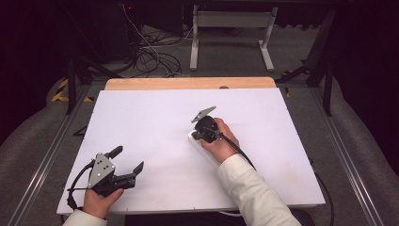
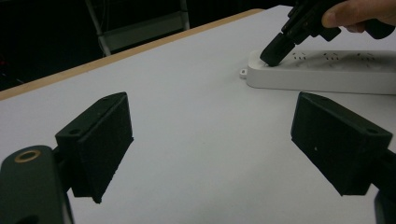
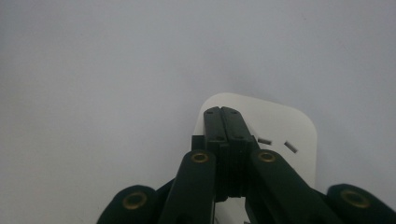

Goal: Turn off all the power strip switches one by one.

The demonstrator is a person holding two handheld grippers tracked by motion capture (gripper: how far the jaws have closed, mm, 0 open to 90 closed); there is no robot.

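Power strip (image 2: 327, 72), white, one item: lies flat on the white table (image 1: 155, 136), right of centre, its rounded end directly under the right gripper (image 3: 221, 114). Socket slots (two visible just beside the jaws in the right gripper view) face up. Right gripper: jaws pressed fully together with nothing between them, tips pointing down onto the strip's end; whether they touch it cannot be told. Left gripper (image 1: 128, 160): near the table's front left corner, well apart from the strip, jaws spread wide and empty.
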